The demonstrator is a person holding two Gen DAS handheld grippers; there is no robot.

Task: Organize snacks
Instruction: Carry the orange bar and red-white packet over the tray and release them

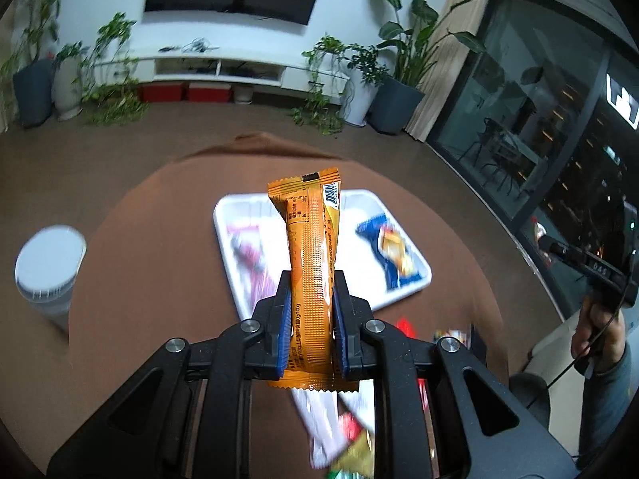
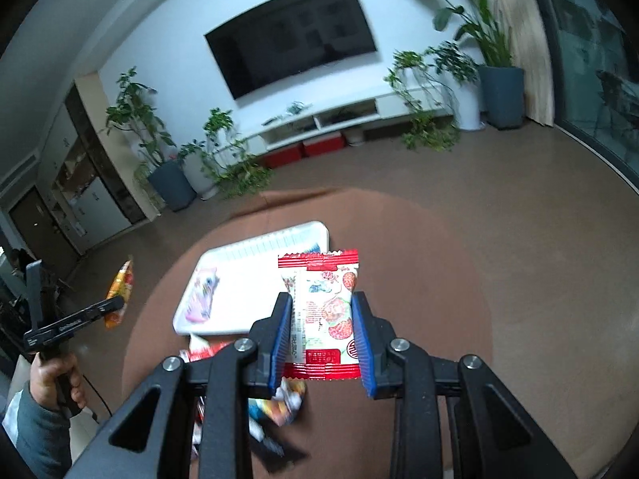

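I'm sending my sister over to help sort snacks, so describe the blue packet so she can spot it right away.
Find the round brown table in front of the TV wall, then the white tray on it. The blue packet lies in the tray near one edge, apart from the pink packet at the opposite side; it is the only blue wrapper there, with an orange-yellow picture.

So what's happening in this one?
A person is sorting snacks onto a white tray on a round brown table. The left hand-held gripper holds an orange snack bar, the right hand-held gripper a red-and-white snack packet, both above the table. A blue packet and a pink packet already lie in the tray.
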